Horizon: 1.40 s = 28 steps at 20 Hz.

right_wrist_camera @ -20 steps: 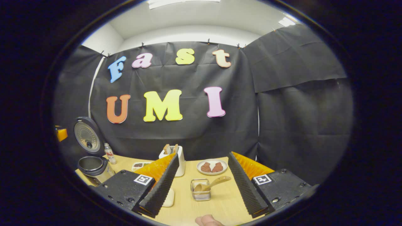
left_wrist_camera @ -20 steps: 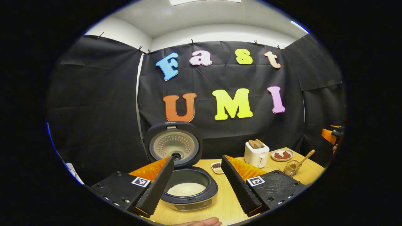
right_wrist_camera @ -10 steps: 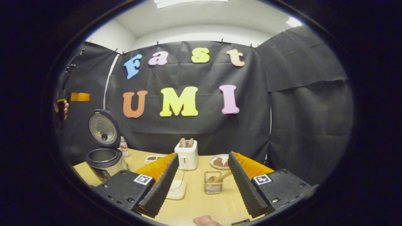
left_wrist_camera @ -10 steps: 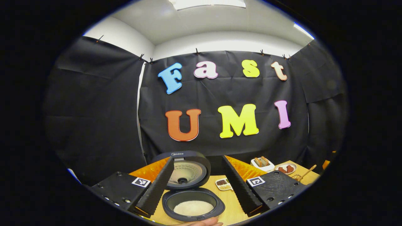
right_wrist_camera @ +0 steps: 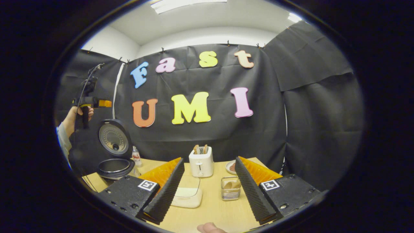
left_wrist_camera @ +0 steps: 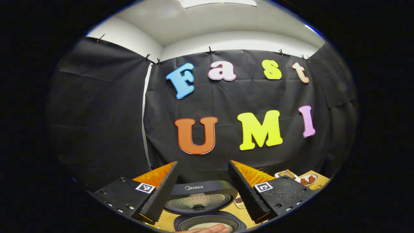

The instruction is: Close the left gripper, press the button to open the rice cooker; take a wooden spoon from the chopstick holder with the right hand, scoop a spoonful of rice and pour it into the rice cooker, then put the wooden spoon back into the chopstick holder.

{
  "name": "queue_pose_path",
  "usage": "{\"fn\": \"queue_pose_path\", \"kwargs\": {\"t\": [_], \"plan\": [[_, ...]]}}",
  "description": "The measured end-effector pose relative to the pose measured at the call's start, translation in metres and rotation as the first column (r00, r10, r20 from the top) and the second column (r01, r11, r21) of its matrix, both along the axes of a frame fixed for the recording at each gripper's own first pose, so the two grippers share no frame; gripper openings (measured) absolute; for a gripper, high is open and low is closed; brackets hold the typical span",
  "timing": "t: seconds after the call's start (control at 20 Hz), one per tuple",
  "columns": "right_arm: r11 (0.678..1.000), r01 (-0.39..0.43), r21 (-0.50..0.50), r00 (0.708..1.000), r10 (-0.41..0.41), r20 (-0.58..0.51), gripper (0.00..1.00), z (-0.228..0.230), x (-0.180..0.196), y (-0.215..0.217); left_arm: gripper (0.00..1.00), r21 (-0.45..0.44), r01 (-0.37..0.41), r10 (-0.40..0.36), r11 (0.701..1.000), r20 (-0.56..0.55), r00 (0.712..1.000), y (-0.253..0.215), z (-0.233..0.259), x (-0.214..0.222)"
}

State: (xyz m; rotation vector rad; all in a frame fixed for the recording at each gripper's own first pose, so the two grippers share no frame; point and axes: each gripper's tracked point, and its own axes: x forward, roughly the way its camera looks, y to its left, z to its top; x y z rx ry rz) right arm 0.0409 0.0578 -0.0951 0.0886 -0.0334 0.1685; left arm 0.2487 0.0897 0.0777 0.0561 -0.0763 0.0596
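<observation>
Cooker lid up, at table left edge. Spoon in holder mid-table. Left hand-held gripper released. Right hand-held gripper released, empty.

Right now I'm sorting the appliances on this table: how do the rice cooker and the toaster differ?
The rice cooker is round and dark, its lid standing open; the toaster is a white box with no lid. The rice cooker sits at the table's left end; the toaster stands mid-table with slices sticking out. Both rest upright on the table.
</observation>
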Motion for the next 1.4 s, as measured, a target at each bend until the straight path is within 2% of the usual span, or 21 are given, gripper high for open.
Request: {"fn": "queue_pose_path", "kwargs": {"t": [0.05, 0.15, 0.3, 0.45, 0.5, 0.55, 0.65, 0.7, 0.75, 0.8, 0.9, 0.95, 1.0, 1.05, 1.1, 1.25, 1.4], "plan": [[1.000, -0.014, 0.006, 1.000, 0.014, 0.003, 0.96, -0.001, -0.001, 0.004, 0.96, -0.006, -0.008, 0.008, 1.000, 0.001, 1.000, 0.004, -0.001, 0.009], [0.999, -0.045, 0.003, 0.999, 0.045, 0.007, 1.00, -0.003, -0.003, 0.012, 0.96, -0.024, -0.025, 0.025, 0.999, -0.001, 1.000, 0.010, -0.005, 0.029], [0.998, -0.055, 0.001, 0.998, 0.055, 0.010, 1.00, -0.005, -0.006, 0.017, 0.96, -0.053, -0.023, 0.023, 0.998, -0.006, 1.000, 0.011, -0.011, 0.049], [0.998, -0.058, 0.021, 0.998, 0.058, 0.000, 1.00, -0.010, -0.009, 0.017, 0.96, -0.056, -0.054, 0.051, 0.997, -0.046, 0.998, 0.022, -0.026, 0.067], [0.998, -0.057, 0.021, 0.998, 0.057, -0.002, 1.00, -0.011, -0.011, 0.017, 0.96, -0.052, -0.072, 0.068, 0.996, -0.072, 0.995, 0.026, -0.035, 0.071], [0.998, -0.065, 0.015, 0.998, 0.065, 0.004, 1.00, -0.010, -0.014, 0.017, 1.00, -0.037, -0.082, 0.079, 0.996, -0.093, 0.993, 0.031, -0.042, 0.074], [0.997, -0.078, 0.007, 0.997, 0.077, 0.023, 1.00, -0.007, -0.021, 0.017, 0.96, -0.009, -0.103, 0.100, 0.995, -0.141, 0.985, 0.041, -0.054, 0.075], [0.997, -0.073, 0.006, 0.997, 0.073, 0.035, 1.00, -0.003, -0.025, 0.014, 0.96, -0.014, -0.092, 0.088, 0.996, -0.162, 0.983, 0.041, -0.058, 0.073], [0.998, -0.067, 0.005, 0.997, 0.067, 0.049, 0.95, 0.000, -0.028, 0.012, 0.95, -0.025, -0.081, 0.075, 0.996, -0.185, 0.980, 0.038, -0.062, 0.070], [0.998, -0.059, 0.001, 0.997, 0.059, 0.057, 1.00, 0.003, -0.031, 0.010, 0.96, -0.035, -0.065, 0.057, 0.997, -0.187, 0.981, 0.036, -0.062, 0.068], [0.998, -0.056, -0.001, 0.996, 0.056, 0.064, 1.00, 0.005, -0.039, 0.011, 0.96, -0.080, -0.053, 0.033, 0.995, -0.233, 0.972, 0.033, -0.069, 0.062], [0.998, -0.061, 0.001, 0.996, 0.061, 0.065, 0.95, 0.006, -0.043, 0.013, 0.98, -0.106, -0.051, 0.021, 0.993, -0.259, 0.966, 0.031, -0.073, 0.057], [0.998, -0.063, -0.001, 0.996, 0.063, 0.066, 1.00, 0.007, -0.047, 0.014, 0.97, -0.124, -0.051, 0.015, 0.991, -0.271, 0.962, 0.029, -0.077, 0.050], [0.998, -0.061, -0.005, 0.996, 0.062, 0.065, 0.95, 0.007, -0.050, 0.013, 0.98, -0.133, -0.049, 0.010, 0.990, -0.279, 0.960, 0.026, -0.078, 0.043], [0.998, -0.061, -0.009, 0.996, 0.061, 0.066, 1.00, 0.008, -0.053, 0.013, 0.98, -0.126, -0.050, 0.013, 0.991, -0.281, 0.960, 0.023, -0.080, 0.037], [0.998, -0.063, -0.010, 0.995, 0.064, 0.070, 1.00, 0.011, -0.063, 0.016, 0.99, -0.086, -0.067, 0.040, 0.994, -0.286, 0.957, 0.016, -0.087, 0.012], [0.997, -0.074, -0.009, 0.995, 0.074, 0.067, 1.00, 0.009, -0.070, 0.019, 0.98, -0.117, -0.081, 0.041, 0.990, -0.309, 0.950, 0.008, -0.101, -0.011]]}}
